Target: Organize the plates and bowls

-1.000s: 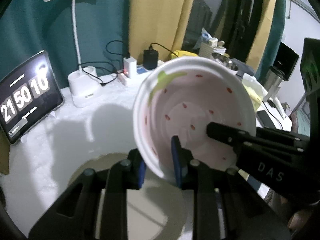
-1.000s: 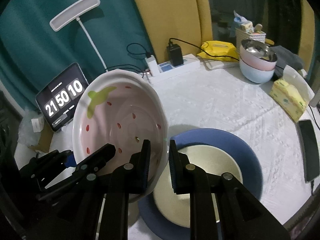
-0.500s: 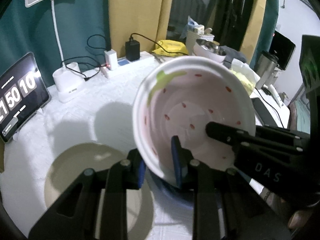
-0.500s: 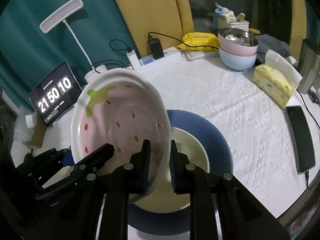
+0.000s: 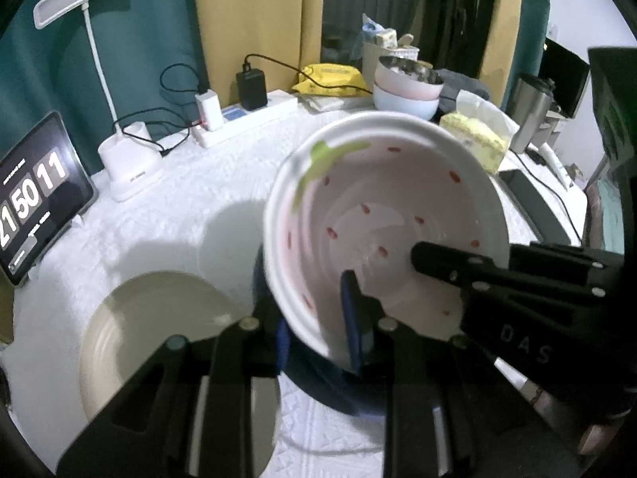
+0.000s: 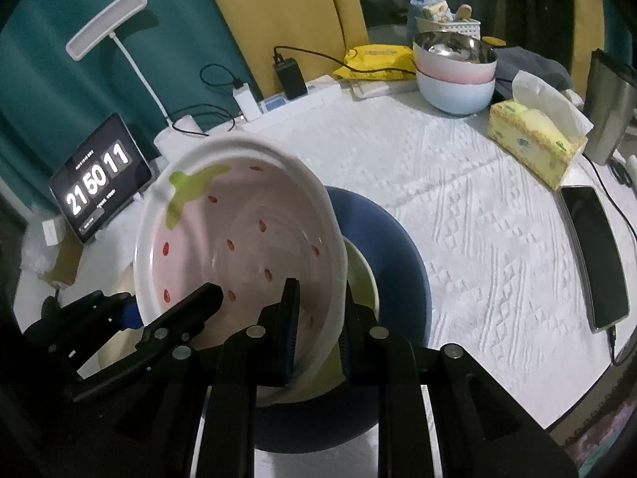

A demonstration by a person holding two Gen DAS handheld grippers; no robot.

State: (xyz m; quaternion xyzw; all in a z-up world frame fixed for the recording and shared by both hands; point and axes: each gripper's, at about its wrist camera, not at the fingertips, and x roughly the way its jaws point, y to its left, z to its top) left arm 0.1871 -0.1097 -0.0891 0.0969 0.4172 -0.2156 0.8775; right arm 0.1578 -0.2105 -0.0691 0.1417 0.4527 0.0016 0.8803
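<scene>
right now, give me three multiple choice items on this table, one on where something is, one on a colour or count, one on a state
1. Where are the stacked bowls?
A. at the far side of the table, beside the tissue box
B. on the blue plate
C. in front of the clock

2. What colour are the seed marks inside the strawberry bowl?
A. blue
B. red
C. black

3. How is the strawberry bowl held?
A. by the left gripper alone
B. it lies flat on the table
C. by both grippers, tilted

Answers:
1. A, they stand by the yellow tissue box at the back.
2. B, red specks dot its pink inside.
3. C, the left gripper and the right gripper each pinch its rim, and it tilts above the blue plate.
</scene>
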